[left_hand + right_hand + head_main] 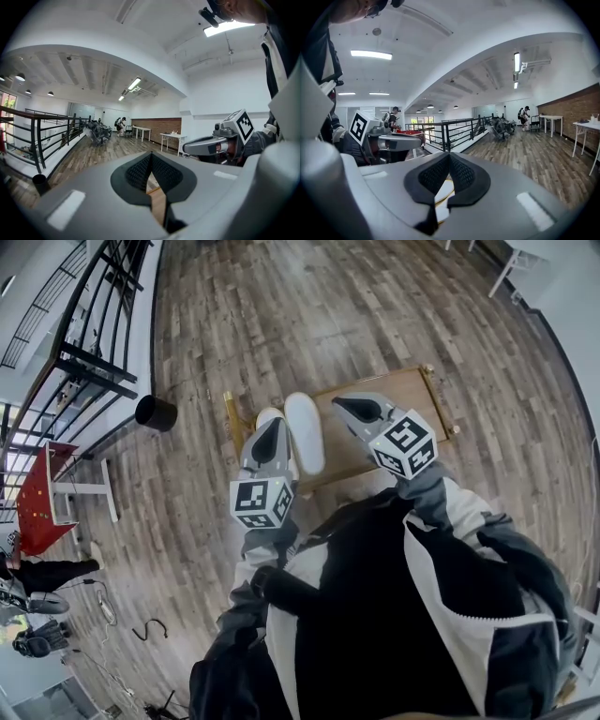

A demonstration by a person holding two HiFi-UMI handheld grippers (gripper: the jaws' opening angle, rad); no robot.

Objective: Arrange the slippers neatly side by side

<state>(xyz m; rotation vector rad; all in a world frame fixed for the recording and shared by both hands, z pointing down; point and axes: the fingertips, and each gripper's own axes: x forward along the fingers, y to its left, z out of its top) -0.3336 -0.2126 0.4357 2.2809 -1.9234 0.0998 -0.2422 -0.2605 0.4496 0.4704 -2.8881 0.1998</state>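
Two white soft slippers (pixel 305 432) lie side by side near the middle of the head view. They rest on a flat light-brown wooden board (pixel 403 395). The left slipper is partly hidden behind the grey left gripper (pixel 267 442), whose jaws are closed tight with nothing in them. The grey right gripper (pixel 361 411) shows just right of the slippers, also closed and empty. A round black bin (pixel 155 412) stands further left on the dark wooden plank floor (pixel 234 315).
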